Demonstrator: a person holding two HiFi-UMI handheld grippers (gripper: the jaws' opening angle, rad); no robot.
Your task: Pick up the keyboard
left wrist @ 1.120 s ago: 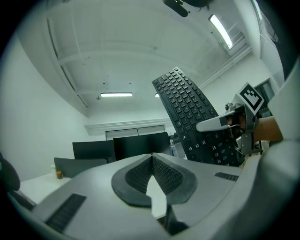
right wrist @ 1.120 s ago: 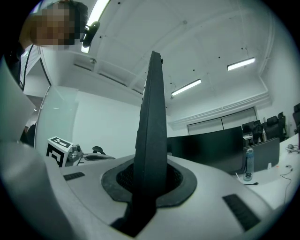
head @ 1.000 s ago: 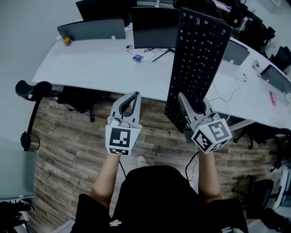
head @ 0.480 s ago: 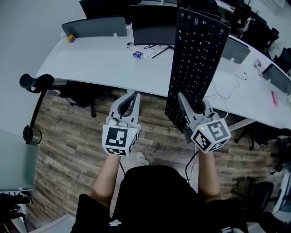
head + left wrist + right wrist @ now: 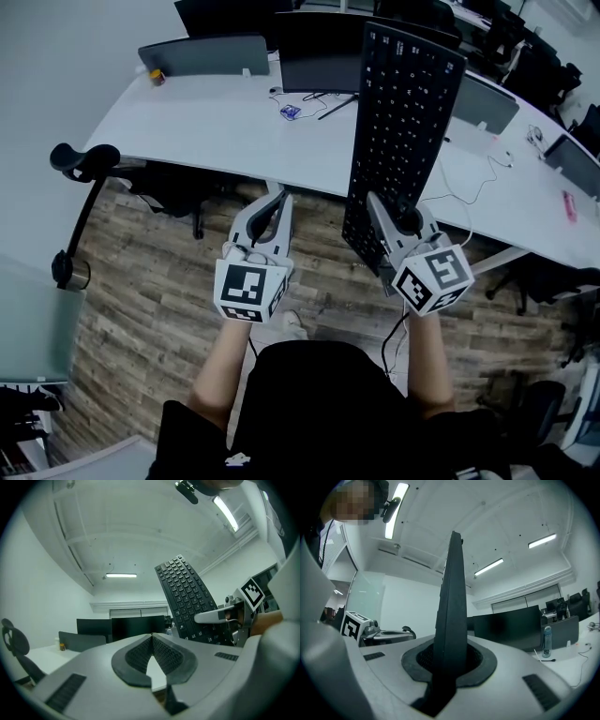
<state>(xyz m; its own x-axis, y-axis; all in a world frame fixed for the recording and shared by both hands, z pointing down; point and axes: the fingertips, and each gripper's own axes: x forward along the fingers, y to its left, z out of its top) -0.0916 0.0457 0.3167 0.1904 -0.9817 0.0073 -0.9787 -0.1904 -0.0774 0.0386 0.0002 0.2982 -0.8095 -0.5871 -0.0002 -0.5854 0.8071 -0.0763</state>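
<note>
The black keyboard (image 5: 398, 131) stands on end in the air above the white desk (image 5: 216, 127), held by its lower edge in my right gripper (image 5: 380, 217), which is shut on it. In the right gripper view the keyboard (image 5: 452, 616) shows edge-on, rising from between the pads. My left gripper (image 5: 277, 202) hangs to the left of it, shut and holding nothing. The left gripper view shows its pads (image 5: 140, 656) pressed together, with the keyboard (image 5: 190, 599) and the right gripper (image 5: 220, 617) off to the right.
Dark monitors (image 5: 314, 52) and grey desk dividers (image 5: 202, 56) line the far side of the desk. An office chair (image 5: 80, 173) stands at the left on the wood floor (image 5: 141, 309). A cable (image 5: 473, 202) lies on the desk at right.
Both grippers and the raised keyboard have drawn a little back from the desk. The desk sits slightly lower in the head view. Neither gripper's jaws have changed.
</note>
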